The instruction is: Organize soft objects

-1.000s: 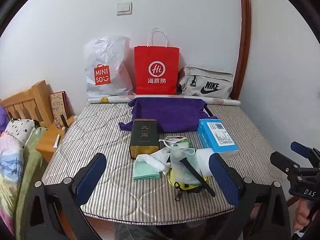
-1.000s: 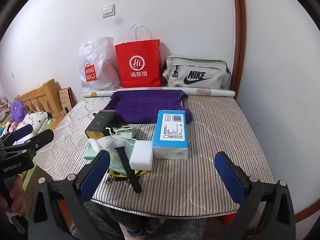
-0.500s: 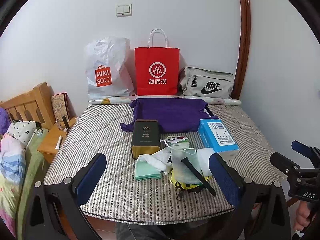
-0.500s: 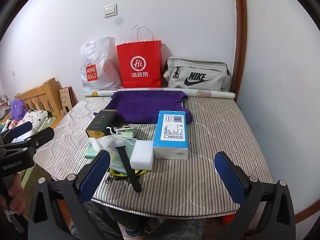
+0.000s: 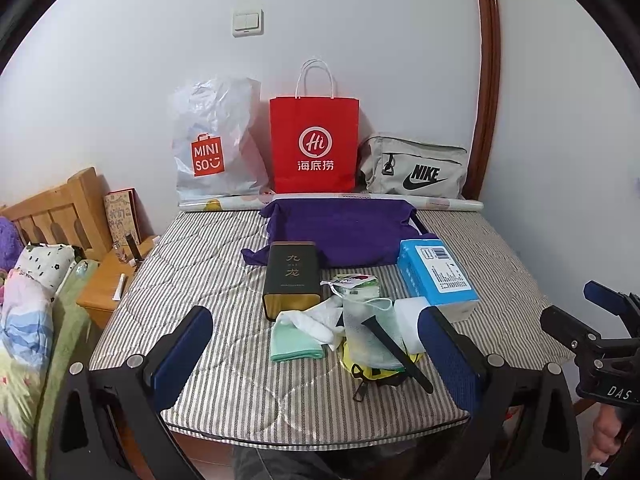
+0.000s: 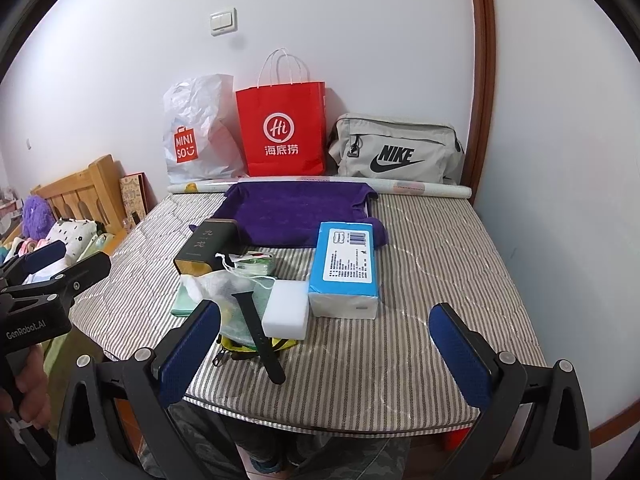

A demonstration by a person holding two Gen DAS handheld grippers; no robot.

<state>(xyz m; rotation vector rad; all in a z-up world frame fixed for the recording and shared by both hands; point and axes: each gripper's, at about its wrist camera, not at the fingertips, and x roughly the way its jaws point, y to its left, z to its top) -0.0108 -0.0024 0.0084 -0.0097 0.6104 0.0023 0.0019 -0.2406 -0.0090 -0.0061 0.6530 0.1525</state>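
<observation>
A purple cloth [image 5: 340,232] [image 6: 296,216] lies spread at the back of the striped mattress [image 5: 200,264]. Near the front lie a green folded cloth [image 5: 294,344], a white cloth [image 5: 320,320], a clear pouch [image 5: 368,332] with a black watch strap [image 6: 256,328] on it, a white sponge [image 6: 286,314], a blue tissue pack [image 5: 436,276] [image 6: 346,268] and a dark tin [image 5: 294,276] [image 6: 204,246]. My left gripper [image 5: 316,356] is open and empty above the front edge. My right gripper [image 6: 324,352] is open and empty, to the right of it.
A Miniso plastic bag [image 5: 216,144], a red paper bag [image 5: 314,144] and a grey Nike bag [image 5: 416,172] stand against the back wall behind a paper roll [image 5: 448,202]. A wooden bedside table [image 5: 112,280] and bedding [image 5: 24,320] are at the left.
Both views have shifted very slightly; the objects on the mattress have not moved and both grippers stay open.
</observation>
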